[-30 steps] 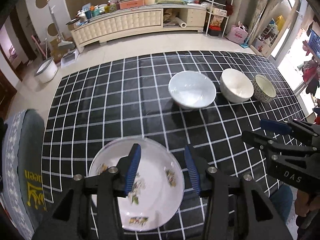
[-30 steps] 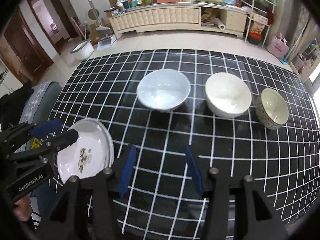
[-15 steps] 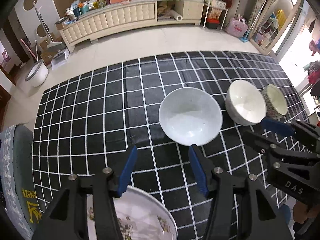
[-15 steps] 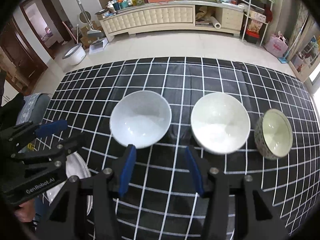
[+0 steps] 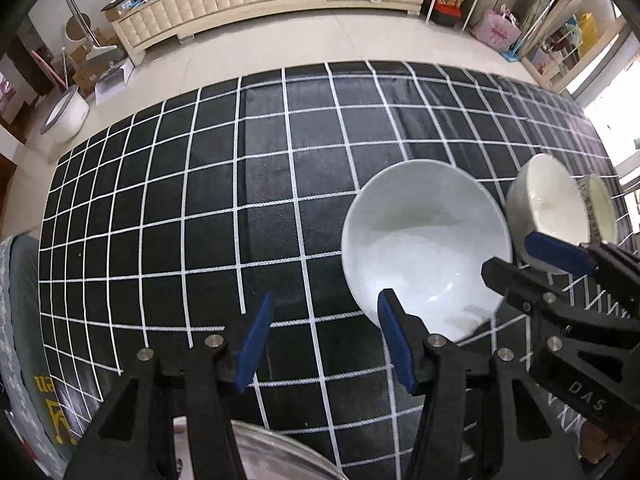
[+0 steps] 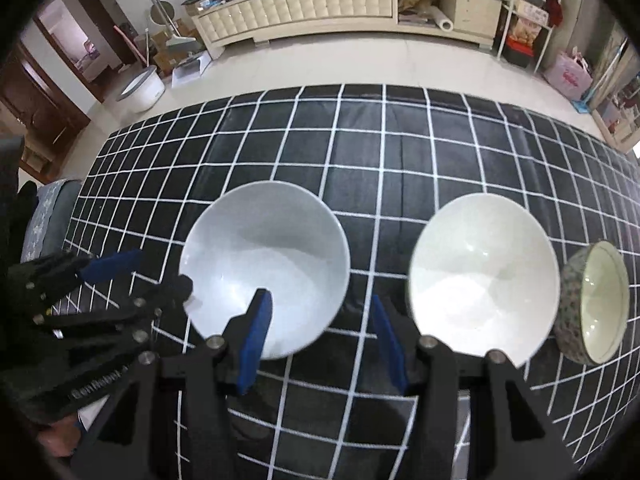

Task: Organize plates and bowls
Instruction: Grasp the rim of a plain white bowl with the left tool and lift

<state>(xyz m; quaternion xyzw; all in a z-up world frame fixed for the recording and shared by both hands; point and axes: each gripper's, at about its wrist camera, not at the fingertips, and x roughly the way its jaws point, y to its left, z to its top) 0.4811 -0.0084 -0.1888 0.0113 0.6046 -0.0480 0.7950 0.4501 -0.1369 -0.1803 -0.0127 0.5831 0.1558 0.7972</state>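
Three bowls stand in a row on the black grid tablecloth [image 6: 360,152]: a large white bowl [image 6: 264,264], a cream bowl [image 6: 480,276] to its right, and a small patterned bowl [image 6: 592,304] at the far right. My right gripper [image 6: 318,340] is open and empty; its left finger is over the large bowl's near rim, its right finger outside it. My left gripper [image 5: 324,340] is open and empty, just left of the large white bowl [image 5: 424,252], its right finger at the rim. The floral plate's rim [image 5: 280,456] shows below it.
A grey chair cushion [image 5: 20,320] lies past the table's left edge. A long cream cabinet [image 6: 304,4] with clutter stands across the floor, with a white bin [image 6: 142,90] and shelves [image 6: 528,8] nearby. The far half of the cloth [image 5: 300,128] carries no dishes.
Both grippers have moved forward and down toward the bowls. The left one has left the floral plate behind and come beside the large white bowl. The right one now straddles that bowl's rim.
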